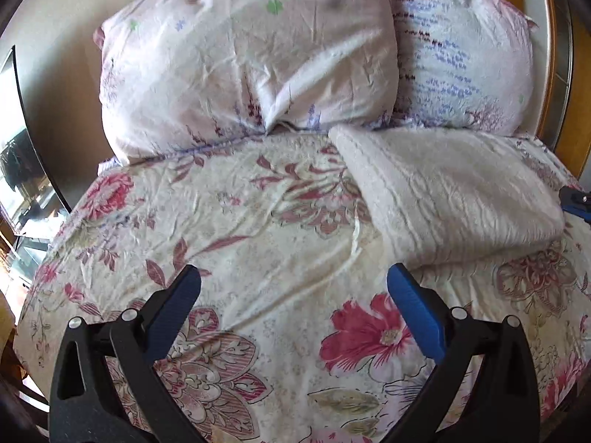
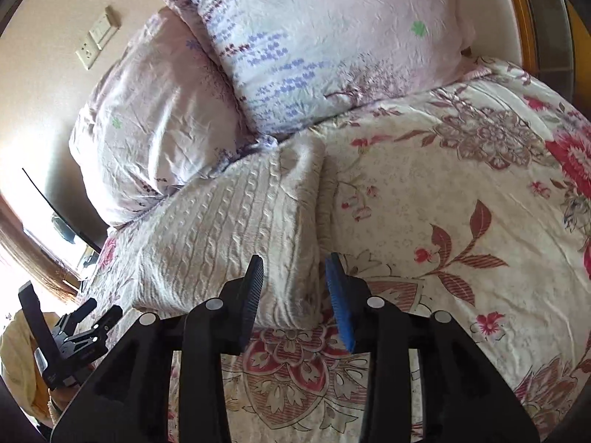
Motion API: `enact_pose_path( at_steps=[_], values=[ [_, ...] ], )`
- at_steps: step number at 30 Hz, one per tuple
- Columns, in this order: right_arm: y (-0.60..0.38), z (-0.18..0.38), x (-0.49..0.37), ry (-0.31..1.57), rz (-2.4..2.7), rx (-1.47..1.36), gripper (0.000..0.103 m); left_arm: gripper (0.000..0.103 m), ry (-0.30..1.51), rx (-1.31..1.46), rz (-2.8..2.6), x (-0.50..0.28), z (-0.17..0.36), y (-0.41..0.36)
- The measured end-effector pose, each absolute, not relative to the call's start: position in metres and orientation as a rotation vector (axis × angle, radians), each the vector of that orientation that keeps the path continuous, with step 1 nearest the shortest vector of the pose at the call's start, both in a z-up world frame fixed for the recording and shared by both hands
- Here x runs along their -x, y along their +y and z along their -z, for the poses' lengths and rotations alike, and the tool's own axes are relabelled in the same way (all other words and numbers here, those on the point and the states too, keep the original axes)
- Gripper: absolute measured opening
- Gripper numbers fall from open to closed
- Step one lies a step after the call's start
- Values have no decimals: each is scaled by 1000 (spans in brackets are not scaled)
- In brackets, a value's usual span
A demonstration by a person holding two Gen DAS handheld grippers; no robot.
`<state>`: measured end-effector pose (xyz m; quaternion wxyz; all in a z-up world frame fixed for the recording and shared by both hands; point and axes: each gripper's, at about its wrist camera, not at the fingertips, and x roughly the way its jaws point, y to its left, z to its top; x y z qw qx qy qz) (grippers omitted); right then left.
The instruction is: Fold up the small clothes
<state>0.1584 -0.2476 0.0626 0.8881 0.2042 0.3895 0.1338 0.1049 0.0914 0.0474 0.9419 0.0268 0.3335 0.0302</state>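
A cream cable-knit sweater (image 1: pixel 454 192) lies folded into a thick rectangle on the floral bedspread (image 1: pixel 258 229), just below the pillows. My left gripper (image 1: pixel 294 277) hovers open over bare bedspread to the left of the sweater, nothing between its blue pads. In the right wrist view the sweater (image 2: pixel 229 229) spreads out ahead, its near right corner behind my right gripper (image 2: pixel 295 258). The right jaws stand a little apart and the pads do not press the knit. The left gripper (image 2: pixel 74 328) shows at the lower left there, and a bit of the right gripper (image 1: pixel 576 199) at the right edge.
Two pale flowered pillows (image 1: pixel 243 62) (image 1: pixel 458 55) lean against the wall at the head of the bed. A switch and socket (image 2: pixel 96 37) sit on the wall. A wooden frame (image 1: pixel 554 74) borders the right side. A dark-edged window or screen (image 1: pixel 22 147) stands at the left.
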Motion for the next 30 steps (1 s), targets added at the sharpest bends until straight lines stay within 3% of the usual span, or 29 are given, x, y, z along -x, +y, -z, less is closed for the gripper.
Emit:
enact_pose_path(
  at_steps=[5, 11, 24, 30],
  values=[
    [-215, -67, -163, 799, -305, -320, 37, 100, 606, -89, -33, -132, -73, 43],
    [-201, -57, -166, 846, -271, -259, 37, 100, 699, -93, -19, -173, -56, 8],
    [-163, -40, -170, 907, -146, 35, 53, 101, 890, 71, 37, -193, -7, 28],
    [-177, -48, -175, 927, -169, -32, 54, 101, 899, 129, 89, -186, -14, 42]
  ],
)
